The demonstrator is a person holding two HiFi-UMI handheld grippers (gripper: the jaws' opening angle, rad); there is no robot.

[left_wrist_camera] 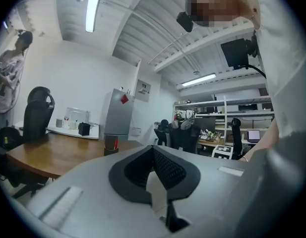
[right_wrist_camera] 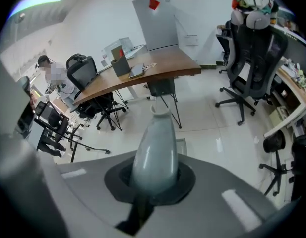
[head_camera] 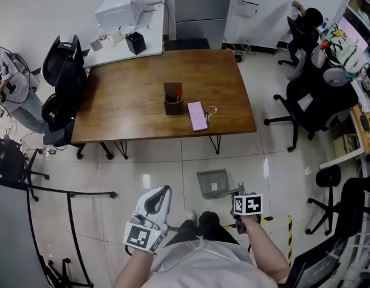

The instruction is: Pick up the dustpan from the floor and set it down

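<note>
**A:** Start at the left. Is the left claw [head_camera: 161,193] any worry?

**B:** Hardly. Its jaws sit pressed together with nothing between them, pointing up and away from the floor. It can't help if the load slips, though.

**A:** And the dustpan [head_camera: 213,183]?

**B:** It's down by the pale floor tiles, in front of the person's shoe [head_camera: 189,215] and short of the wooden tabletop [head_camera: 125,104]. I can't tell whether the pan rests on the floor or hangs just clear of it.

**A:** So the right claw [head_camera: 240,191] has it?

**B:** Yes, it's closed round the grey handle [right_wrist_camera: 155,148], which stands up between the jaws. The handle looks smooth and rounded, so I'd guess the main risk is the pan twisting or sliding in that grip. The whole weight hangs below one narrow hold.

**A:** Anything to bump into?

**B:** The table leg [head_camera: 216,143] is near, ahead of the pan, so a forward swing could clip it. Setting the pan down tilted could land it on an edge and tip it over. The office chair [head_camera: 309,104] to the right is well apart.
</note>
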